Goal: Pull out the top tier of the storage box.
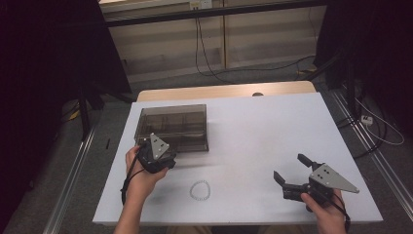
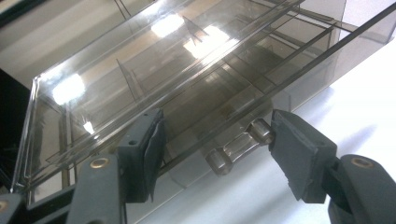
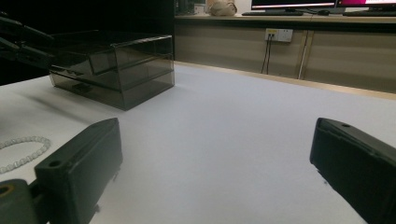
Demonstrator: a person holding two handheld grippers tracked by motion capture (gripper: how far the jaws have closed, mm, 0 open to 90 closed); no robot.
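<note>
A smoky clear plastic drawer box with inner dividers stands on the left half of the white table. My left gripper is at its front left corner. In the left gripper view the jaws stand open on either side of a clear bar handle on the box front; the left gripper has nothing clamped. A white bead bracelet lies near the front edge, also visible in the right gripper view as the bracelet. My right gripper hovers open and empty at front right.
The box sits far left in the right gripper view, with the right gripper facing bare tabletop. Beyond the table's far edge are cables on the floor and a low wall. Metal rails run along both sides.
</note>
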